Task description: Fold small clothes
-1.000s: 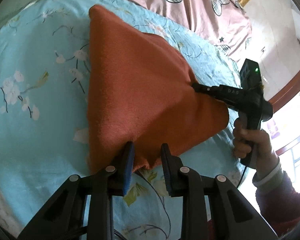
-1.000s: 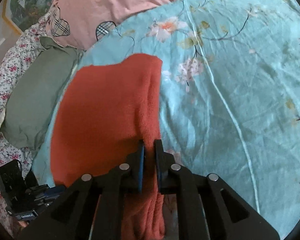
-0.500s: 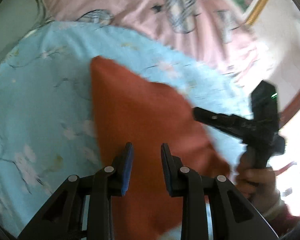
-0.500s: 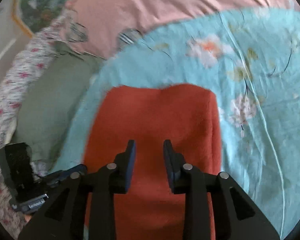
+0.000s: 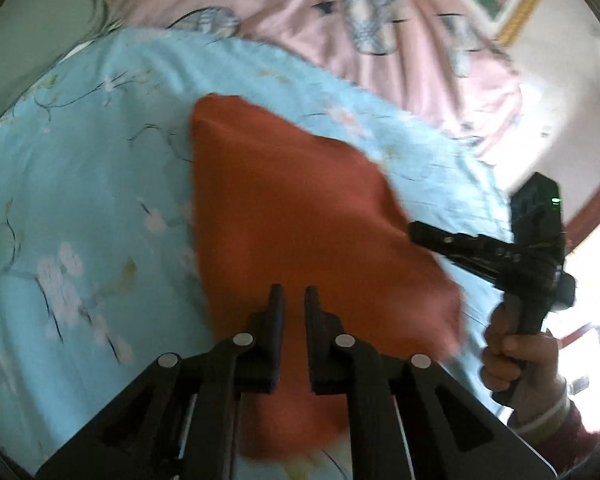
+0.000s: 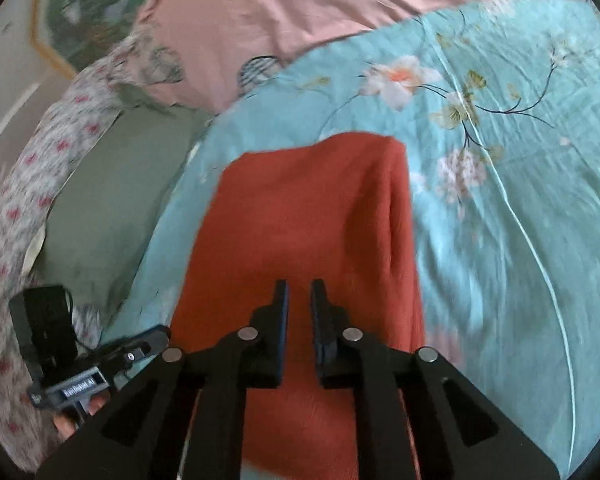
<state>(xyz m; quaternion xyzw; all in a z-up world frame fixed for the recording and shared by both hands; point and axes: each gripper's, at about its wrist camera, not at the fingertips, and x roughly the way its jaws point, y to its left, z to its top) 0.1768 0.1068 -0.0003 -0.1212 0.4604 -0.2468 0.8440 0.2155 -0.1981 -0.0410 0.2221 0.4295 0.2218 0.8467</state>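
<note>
Orange cloth (image 5: pixel 300 216) lies flat on the light-blue floral sheet (image 5: pixel 80 184) of the bed, folded to a narrower panel; no containers in view. Left wrist view: cloth runs from a corner at 11 o'clock to a blurred corner at 4 o'clock. Left gripper (image 5: pixel 291 300) hovers over the cloth's near portion, jaws closing with a narrow gap; nothing visibly pinched between them. Right gripper (image 6: pixel 299 294) likewise sits above the cloth, jaws closing, gap narrow, only cloth surface seen behind the gap. In the left view the right gripper appears at 3 o'clock, held by a hand (image 5: pixel 516 360), its tip just off the cloth edge. Pink heart-print bedding (image 6: pixel 284 12) at 12 o'clock; grey-green pillow (image 6: pixel 112 200) at 9 o'clock in the right view. Versus one second ago: the right jaws then clamped a bunched fold of cloth at the right edge; that fold is now released and laid over. The left jaws then straddled the cloth's near hem; now apart from it.
</note>
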